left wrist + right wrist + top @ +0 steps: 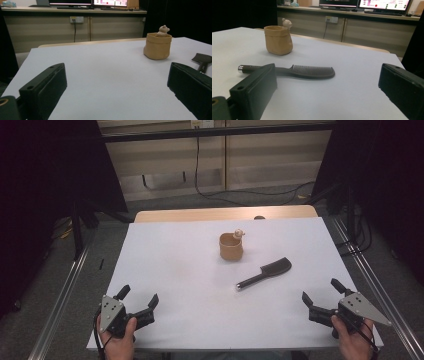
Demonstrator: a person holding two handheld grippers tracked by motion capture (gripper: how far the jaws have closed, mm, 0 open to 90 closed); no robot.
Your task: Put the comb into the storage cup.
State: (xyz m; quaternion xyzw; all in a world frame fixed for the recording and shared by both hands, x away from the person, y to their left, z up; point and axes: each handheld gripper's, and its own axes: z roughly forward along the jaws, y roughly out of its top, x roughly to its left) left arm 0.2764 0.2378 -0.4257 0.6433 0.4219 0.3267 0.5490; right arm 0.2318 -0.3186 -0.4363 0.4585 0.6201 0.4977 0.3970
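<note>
Two items untouched mid-frame: comb (265, 272), tan cup (231, 246). I hold left gripper (138, 302) and right gripper (318, 295) at the bottom corners, jaws apart, empty. Nothing started; all handling remains.

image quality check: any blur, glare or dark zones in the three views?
High view: soft overall, the white table evenly lit, sides of the frame almost black. Left gripper view: cup fairly sharp, the near jaws of the left tongs blurred, monitors at the top blown out. Right gripper view: comb sharp enough to show its teeth, a small glint on its metal end, right tongs out of focus.
</note>
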